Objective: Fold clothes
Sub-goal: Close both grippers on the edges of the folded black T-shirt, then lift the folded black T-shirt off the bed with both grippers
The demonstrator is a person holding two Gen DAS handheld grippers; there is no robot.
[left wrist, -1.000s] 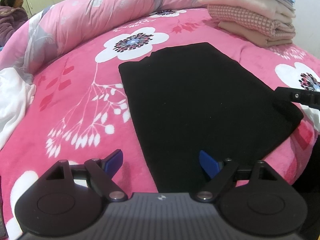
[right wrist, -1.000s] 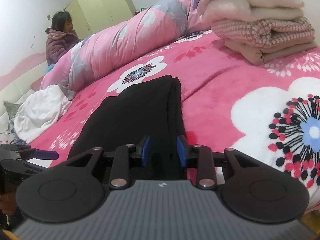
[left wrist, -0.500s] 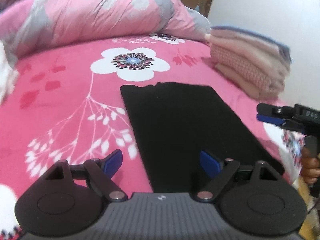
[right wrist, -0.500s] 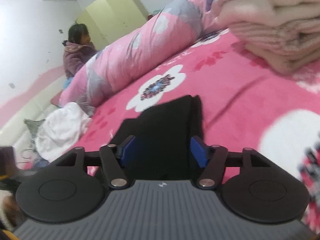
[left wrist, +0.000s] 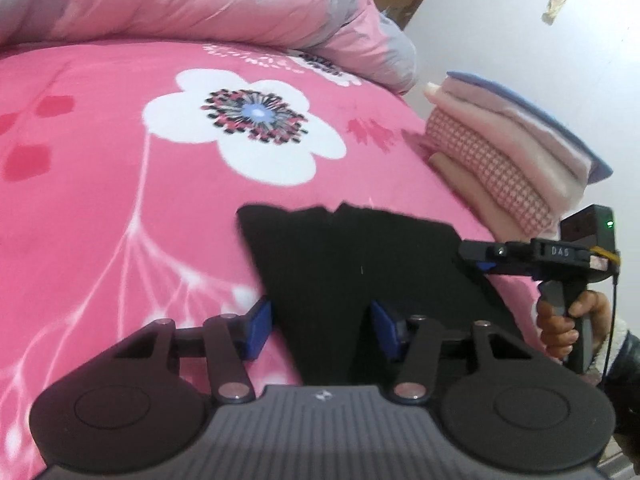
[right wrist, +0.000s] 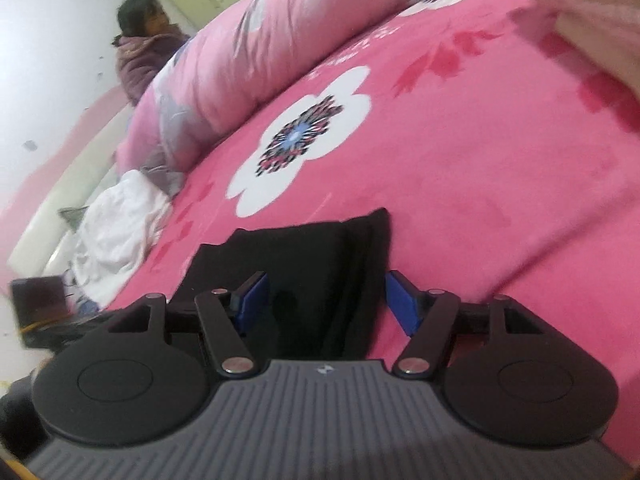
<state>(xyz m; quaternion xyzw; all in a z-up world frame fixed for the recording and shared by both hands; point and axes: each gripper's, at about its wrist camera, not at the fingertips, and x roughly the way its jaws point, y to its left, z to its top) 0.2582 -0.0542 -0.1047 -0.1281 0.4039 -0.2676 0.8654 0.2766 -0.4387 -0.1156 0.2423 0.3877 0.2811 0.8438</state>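
Note:
A black garment lies folded flat on the pink flowered bedspread. My left gripper hovers over its near left edge. Its jaws are closing, with the cloth's edge between the blue pads but not pinched. To the right, a hand holds my right gripper low over the garment's right side. In the right wrist view the right gripper stands open astride the right edge of the black garment, and its pads are not pressing on the cloth.
A stack of folded clothes sits on the bed beyond the garment, to the right. A rolled pink quilt runs along the far side. A white cloth heap lies at the bed's left edge. A person sits beyond it.
Both grippers have swung along the black garment, which now looks shorter ahead of them. The left jaws have narrowed. The right jaws have gone from nearly shut to wide apart.

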